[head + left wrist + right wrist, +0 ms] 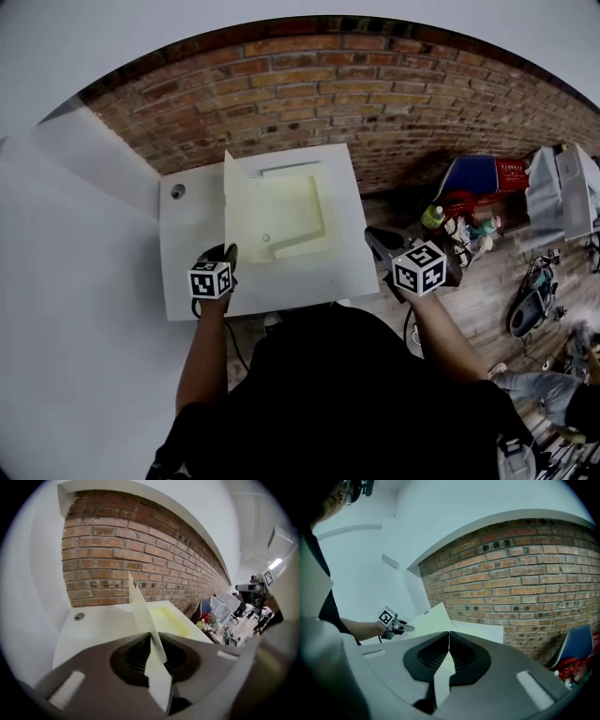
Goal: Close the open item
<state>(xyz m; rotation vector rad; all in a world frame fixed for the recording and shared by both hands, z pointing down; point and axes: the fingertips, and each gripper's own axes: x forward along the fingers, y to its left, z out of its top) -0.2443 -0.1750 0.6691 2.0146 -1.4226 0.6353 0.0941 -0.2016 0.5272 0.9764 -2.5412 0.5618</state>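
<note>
Brick wall behind white table (183,281). Open box (314,202) ahead of L gripper (151,637), clamped on upright lid flap (139,609). R gripper (449,634) opposite, jaws together.

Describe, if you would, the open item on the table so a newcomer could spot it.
A white table stands against the brick wall. On it lies a shallow box, its lid standing upright along the left edge, pinched in the left tool. Its pale yellow inside sets it apart from the bare table and its small round hole.
</note>
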